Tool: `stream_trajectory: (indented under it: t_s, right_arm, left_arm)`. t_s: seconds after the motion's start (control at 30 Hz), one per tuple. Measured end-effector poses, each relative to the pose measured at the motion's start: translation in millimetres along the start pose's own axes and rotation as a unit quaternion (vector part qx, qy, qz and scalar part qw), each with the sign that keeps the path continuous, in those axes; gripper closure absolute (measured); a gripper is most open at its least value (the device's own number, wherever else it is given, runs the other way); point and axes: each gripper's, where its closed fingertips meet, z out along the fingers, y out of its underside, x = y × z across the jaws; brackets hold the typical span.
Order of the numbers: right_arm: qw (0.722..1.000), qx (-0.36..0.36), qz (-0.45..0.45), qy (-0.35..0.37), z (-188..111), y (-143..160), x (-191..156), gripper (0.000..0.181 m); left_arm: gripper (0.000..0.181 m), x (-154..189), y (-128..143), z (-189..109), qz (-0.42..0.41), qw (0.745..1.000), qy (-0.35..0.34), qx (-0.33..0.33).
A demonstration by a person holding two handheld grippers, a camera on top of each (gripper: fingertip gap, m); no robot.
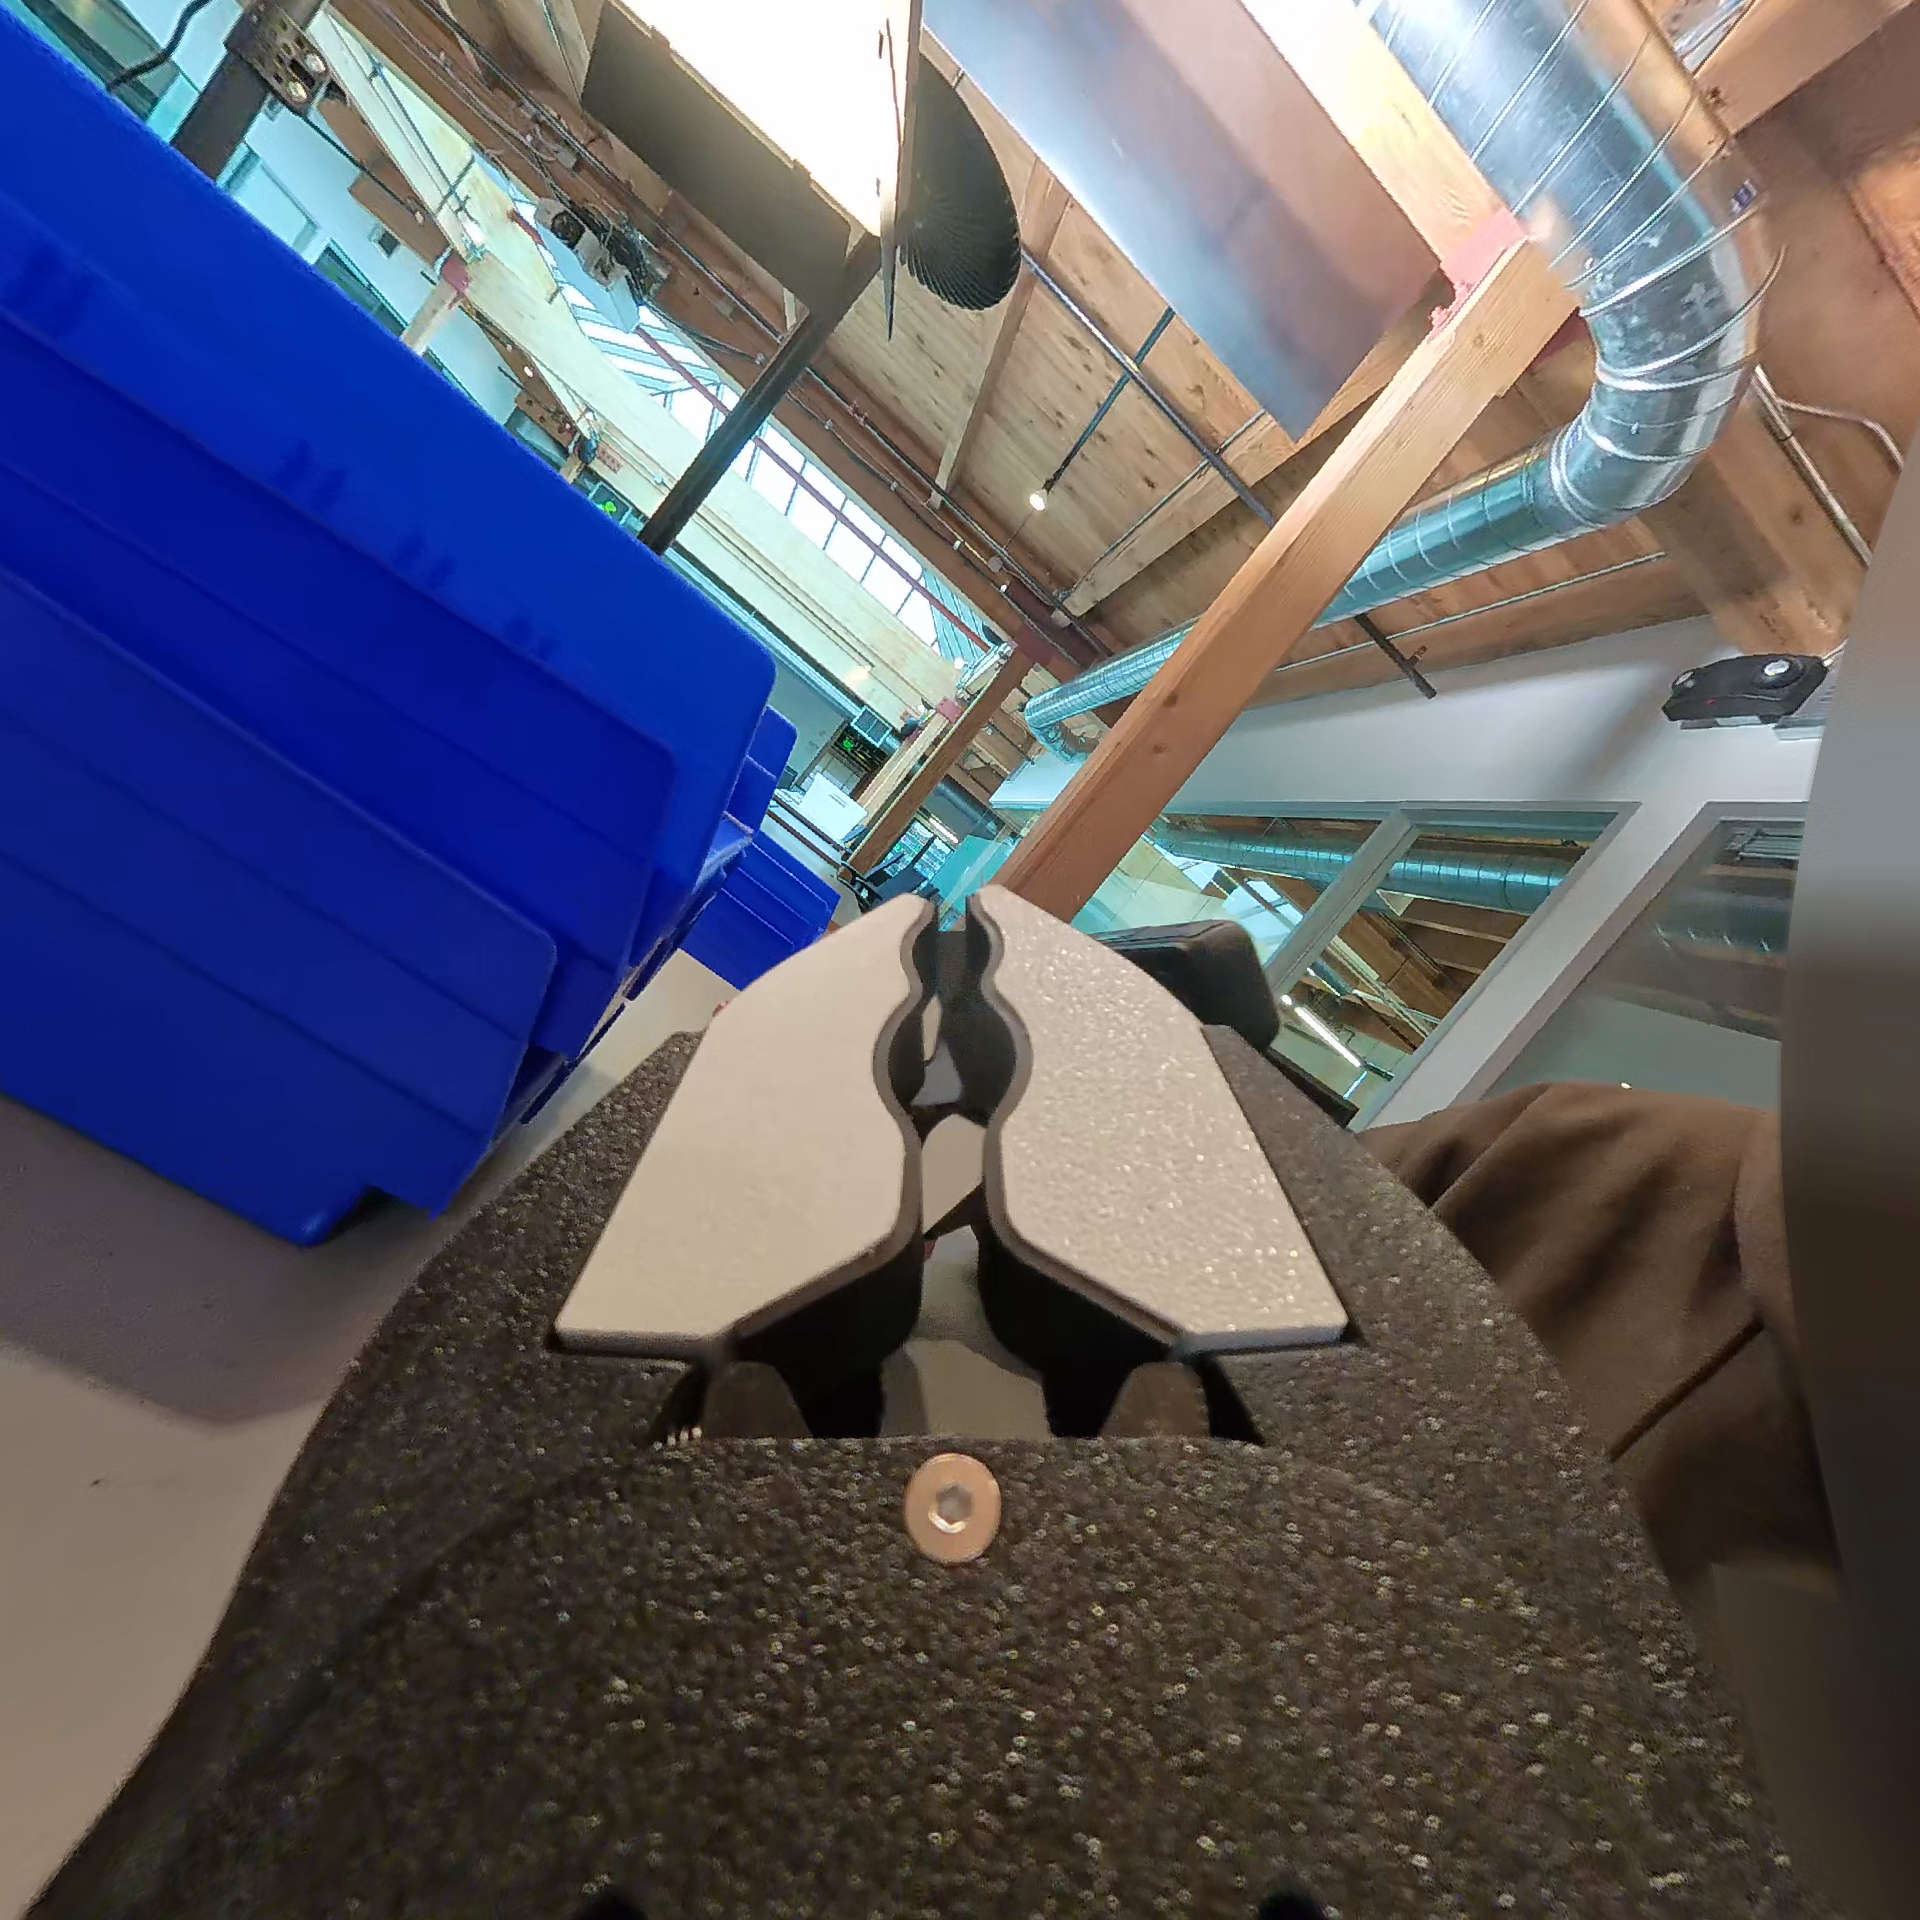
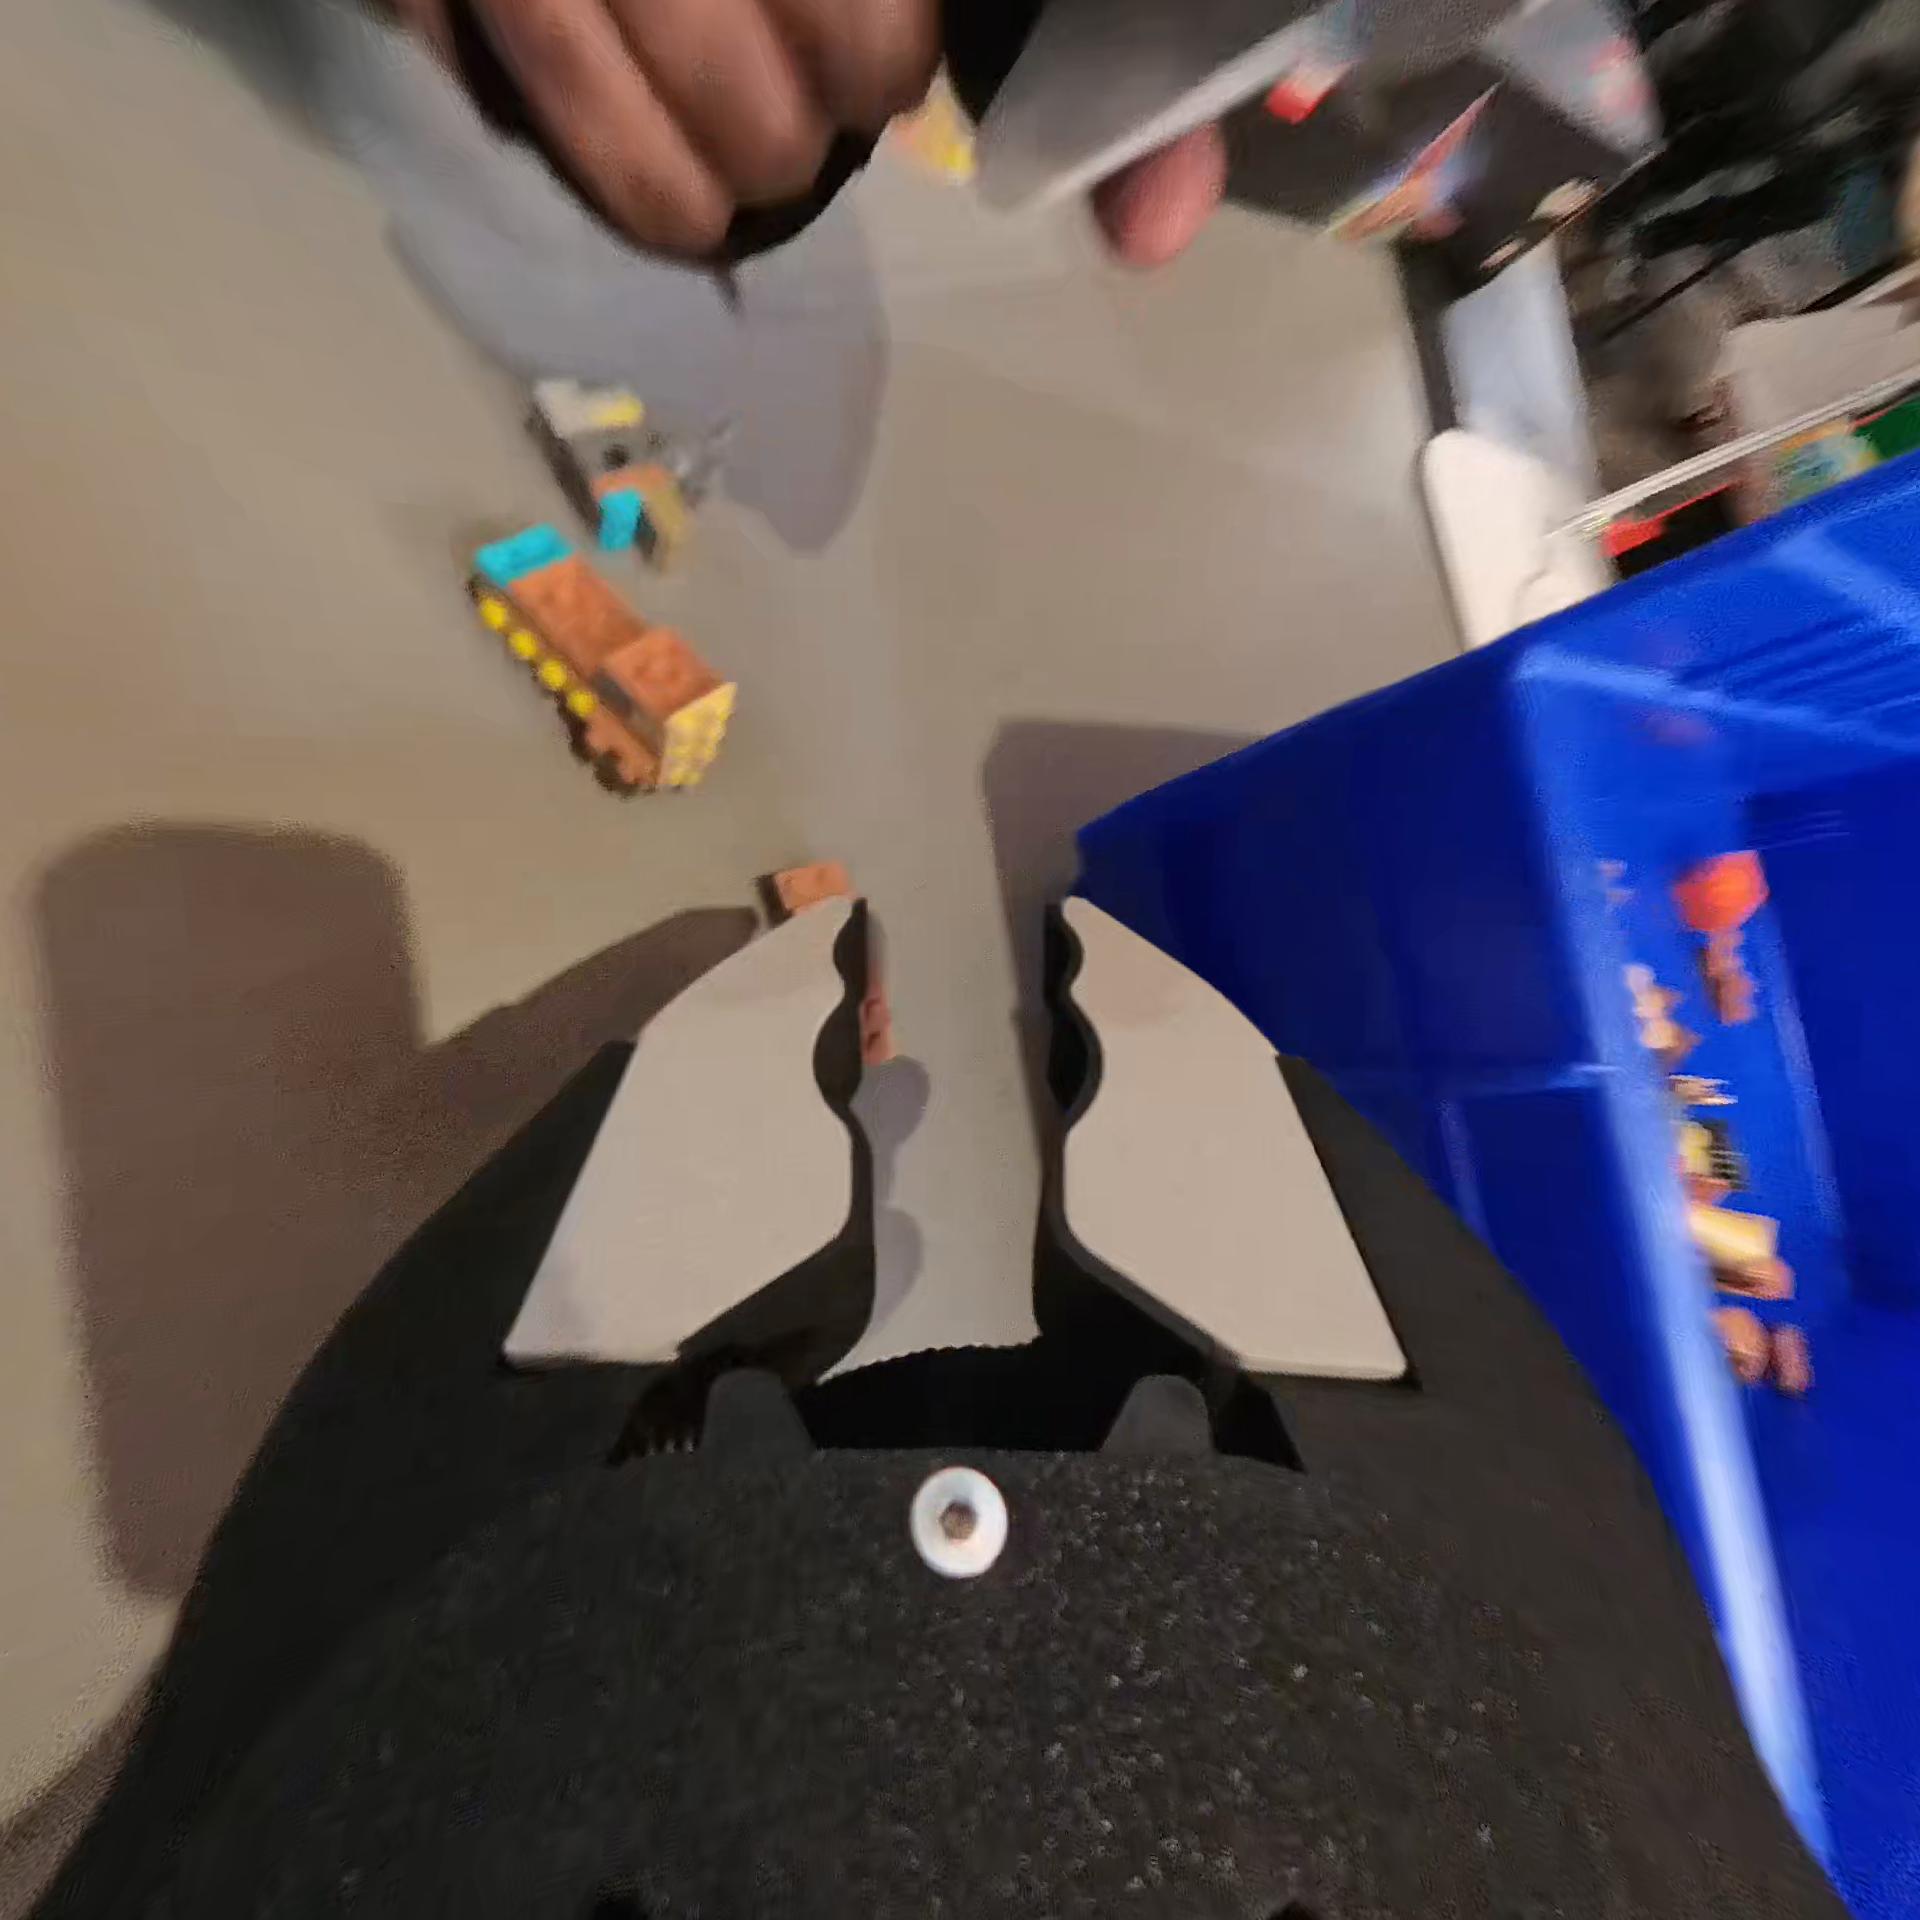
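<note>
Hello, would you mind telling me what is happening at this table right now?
A person holds a gripper in each hand. The left gripper is shut, empty, tilted up toward the ceiling beside stacked blue bins. The right gripper is open over the grey table, holding nothing, a small brown brick at its left fingertip. A brick-built model lies farther off, a blue bin on the right.
</note>
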Motion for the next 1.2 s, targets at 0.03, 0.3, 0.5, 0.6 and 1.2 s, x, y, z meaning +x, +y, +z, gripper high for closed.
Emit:
stream_trajectory:
  t_s: [0.03, 0.3, 0.5, 0.6, 1.2]
  right_arm:
    - [1.0, -0.011, 0.005, -0.022, 4, 6, -7, 0.146]
    - [0.991, -0.051, 0.054, -0.109, 30, 28, -28, 0.143]
    - [0.994, -0.01, 0.093, -0.052, 35, 19, -13, 0.163]
    - [0.97, 0.127, 0.205, -0.043, 18, -15, 5, 0.163]
    - [0.639, 0.519, 0.544, -0.164, -36, -73, 48, 0.164]
  left_arm:
    - [0.177, 0, 1, 0, 0.001, 1.0, -0.001, -0.004]
    - [0.177, -4, 10, 2, 0.019, 0.999, -0.011, -0.032]
    - [0.177, -7, 13, 2, 0.031, 0.998, -0.023, -0.042]
    - [0.177, -9, 13, 2, 0.046, 0.997, -0.033, -0.046]
    - [0.154, -15, 59, 21, 0.173, 0.968, -0.096, -0.157]
